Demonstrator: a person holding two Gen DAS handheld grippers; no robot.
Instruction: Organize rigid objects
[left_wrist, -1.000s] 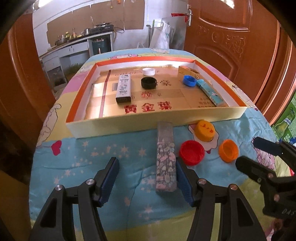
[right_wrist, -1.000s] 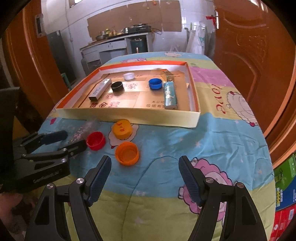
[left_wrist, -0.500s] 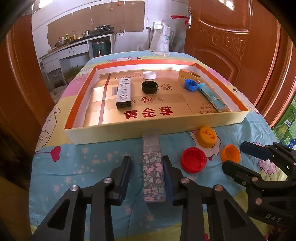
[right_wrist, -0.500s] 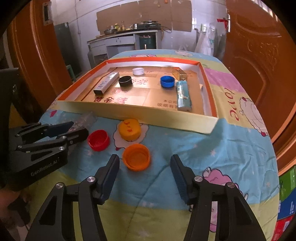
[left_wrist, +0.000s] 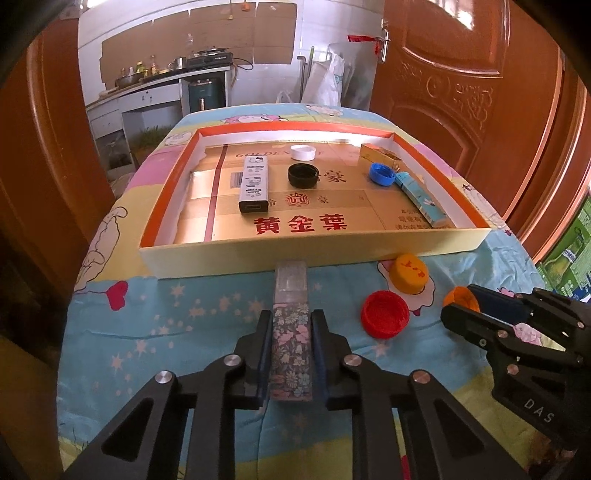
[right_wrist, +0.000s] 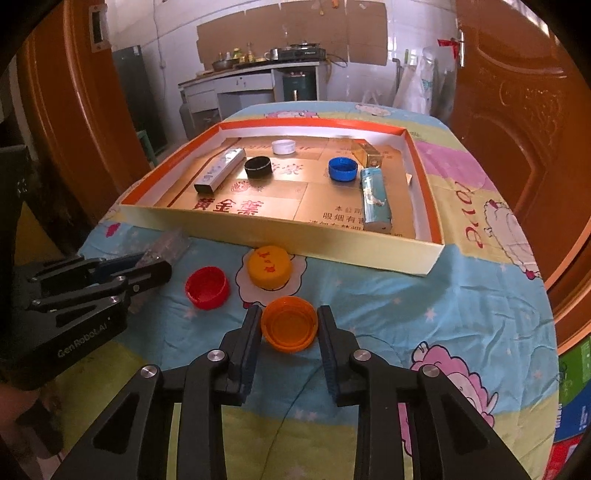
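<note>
Reading "GOLDEN" inside tray (left_wrist: 314, 254)

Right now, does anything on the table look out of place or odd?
Nothing looks damaged or spilled. Three caps, red, yellow and orange, and the floral box lie outside the tray.

Both tongs are black, angular frames with triangular cut-outs, silver screws and blue ribbed pads; left tongs (left_wrist: 289, 345) marked "GenRobot.AI", right tongs (right_wrist: 289, 345) "DAS".
</note>
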